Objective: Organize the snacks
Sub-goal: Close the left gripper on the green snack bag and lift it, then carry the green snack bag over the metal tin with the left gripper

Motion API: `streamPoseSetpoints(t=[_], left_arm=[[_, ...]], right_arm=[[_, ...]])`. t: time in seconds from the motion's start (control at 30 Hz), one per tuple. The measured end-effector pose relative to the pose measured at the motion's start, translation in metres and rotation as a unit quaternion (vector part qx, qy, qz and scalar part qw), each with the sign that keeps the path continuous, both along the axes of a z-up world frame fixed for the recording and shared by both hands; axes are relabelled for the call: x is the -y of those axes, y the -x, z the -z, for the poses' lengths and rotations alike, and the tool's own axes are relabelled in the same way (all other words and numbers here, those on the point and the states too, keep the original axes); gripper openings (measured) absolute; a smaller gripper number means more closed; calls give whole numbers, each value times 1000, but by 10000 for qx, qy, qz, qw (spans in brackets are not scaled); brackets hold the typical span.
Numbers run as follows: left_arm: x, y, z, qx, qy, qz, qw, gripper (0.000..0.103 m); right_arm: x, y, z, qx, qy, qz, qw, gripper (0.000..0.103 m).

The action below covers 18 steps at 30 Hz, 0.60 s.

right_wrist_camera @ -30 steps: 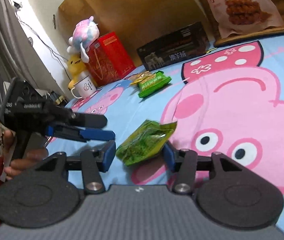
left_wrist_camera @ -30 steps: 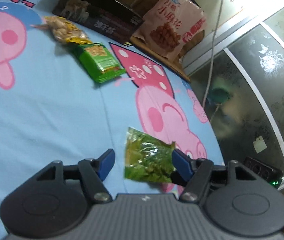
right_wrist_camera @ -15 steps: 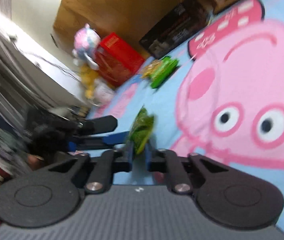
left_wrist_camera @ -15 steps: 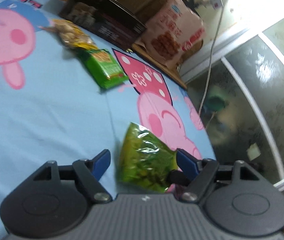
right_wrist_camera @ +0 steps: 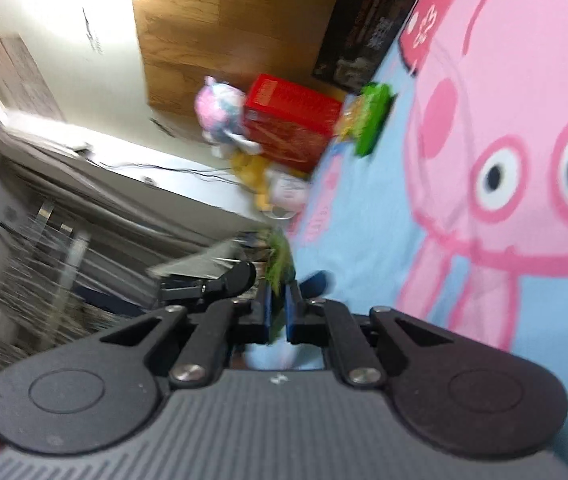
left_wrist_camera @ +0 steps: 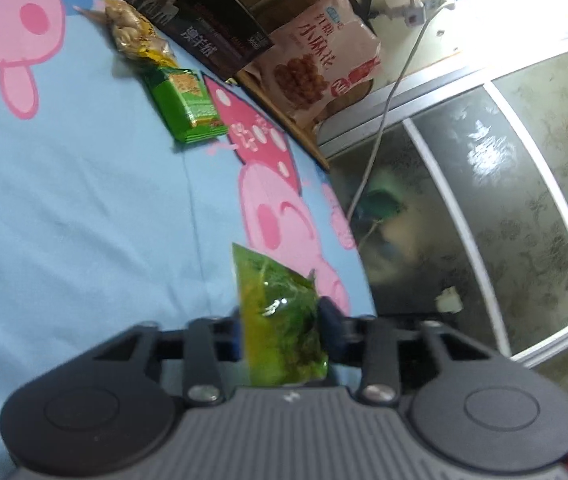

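Note:
A small green snack bag (left_wrist_camera: pixel 272 280) stands on edge between the blue pads of my left gripper (left_wrist_camera: pixel 282 332), whose jaws are closing and press on both of its sides. My right gripper (right_wrist_camera: pixel 278 300) is rolled over and its jaws are closing on another edge of the same green bag (right_wrist_camera: pixel 280 256), pads almost together. The left gripper's black body (right_wrist_camera: pixel 212 284) shows just beyond, in the blurred right wrist view. Both hold the bag over the blue cartoon-pig bedsheet (left_wrist_camera: pixel 64 220).
Farther up the sheet lie a green cracker pack (left_wrist_camera: pixel 186 104) and a peanut bag (left_wrist_camera: pixel 132 36), beside a black box (left_wrist_camera: pixel 196 20) and a pink snack bag (left_wrist_camera: pixel 319 64). A red box (right_wrist_camera: pixel 291 120) and plush toy (right_wrist_camera: pixel 220 116) stand at the bed's end. A glass sliding door (left_wrist_camera: pixel 483 220) borders the bed.
Both grippers stood open around the green bag lying on the sheet. The right one shut on it first and rolled, then the left shut; the bag now stands on edge.

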<state>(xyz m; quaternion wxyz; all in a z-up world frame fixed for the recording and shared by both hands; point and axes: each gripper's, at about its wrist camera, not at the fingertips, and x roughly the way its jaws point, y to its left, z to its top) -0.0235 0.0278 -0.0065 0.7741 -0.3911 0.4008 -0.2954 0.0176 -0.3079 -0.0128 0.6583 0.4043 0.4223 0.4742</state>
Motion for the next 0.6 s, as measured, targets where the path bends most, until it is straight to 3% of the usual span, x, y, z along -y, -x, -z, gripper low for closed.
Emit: streamPoseSetpoints(t=[0.13,0.2,0.27,0.47,0.6], left_arm=[[8,6,5,-188,-303,162,9992,25],[15,11,9,-335,-561,317,9974,24],[22,18,12,-386,-579,564,9960,21],[34,15,-3,-113,-977,905,9910,22],[32,-12,-30,286,-1191,796,9893,23]], right_arm=[[-4,15,-13,498,792,-46,9956,10],[-9,25,-16,678,1237,-200,9898,10],[-13,35,-13,752,1617,-411,9831,10],[-21,40,-23,1024,1944,-677,9732,10],[-25,18,-32,1212,1764,-493,9756,10]])
